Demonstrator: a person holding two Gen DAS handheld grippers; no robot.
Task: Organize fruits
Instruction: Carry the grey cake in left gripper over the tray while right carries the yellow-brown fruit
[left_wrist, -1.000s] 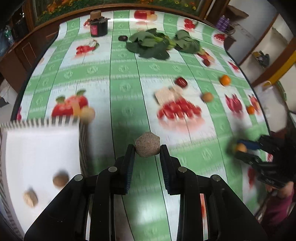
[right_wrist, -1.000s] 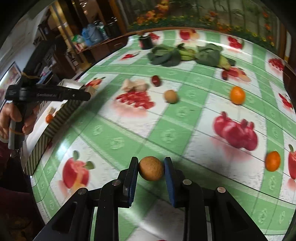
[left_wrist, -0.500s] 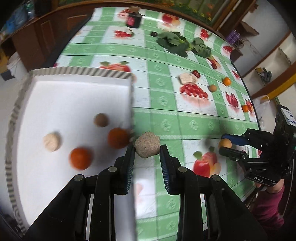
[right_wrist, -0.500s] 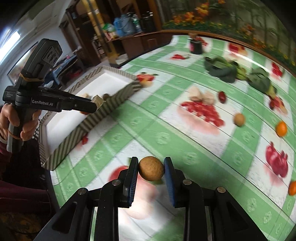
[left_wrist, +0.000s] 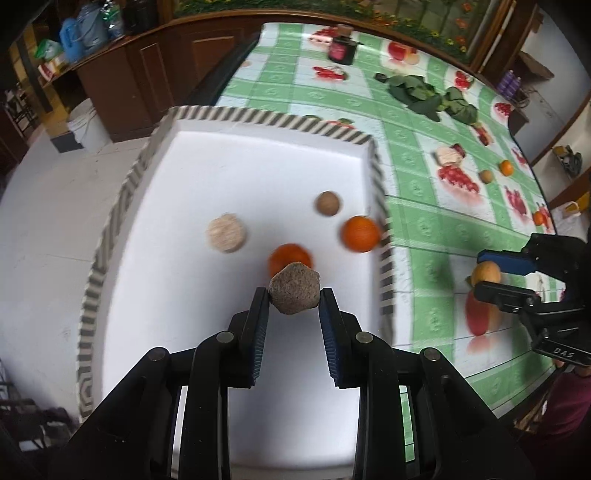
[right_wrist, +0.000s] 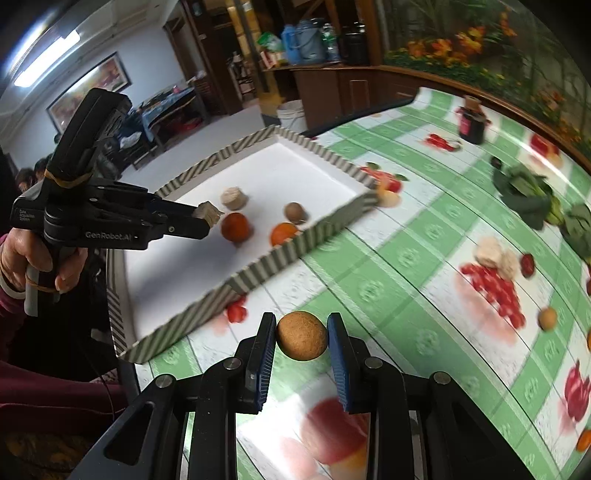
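- Jaws of the left gripper (left_wrist: 294, 295) are squeezed on a rough grey-brown lump (left_wrist: 294, 291), which sits between the blue pads.
- From the left wrist camera, the lump hangs over the white tray (left_wrist: 240, 170) with the striped rim.
- Four things lie in the tray: a pale round piece (left_wrist: 226, 232) at 10 o'clock from the lump, a small brown ball (left_wrist: 327, 202) at 1 o'clock, one orange (left_wrist: 360, 233) at 2 o'clock against the tray wall, and a second orange (left_wrist: 290, 255) just behind the lump.
- Over at 3 o'clock, the right gripper (left_wrist: 489, 275) holds a yellow-brown ball (left_wrist: 487, 273) above the green checked table (left_wrist: 424, 206).
- Far back at 1 o'clock lie green leaves (left_wrist: 417, 92), and a dark jar (left_wrist: 342, 51) stands at 12 o'clock.
- From the right wrist camera, the right gripper's (right_wrist: 301, 334) jaws are pressed on the same brown ball (right_wrist: 302, 335), one pad on each side.
- That ball is above the table (right_wrist: 406, 258), just outside the tray's (right_wrist: 258, 273) near wall.
- At 10 o'clock, a hand (right_wrist: 26, 254) holds the left gripper (right_wrist: 208, 216) over the tray, with the lump (right_wrist: 208, 214) at its tip.
- Some loose fruit lies on the table at 3 o'clock, such as a small tan ball (right_wrist: 547, 318).
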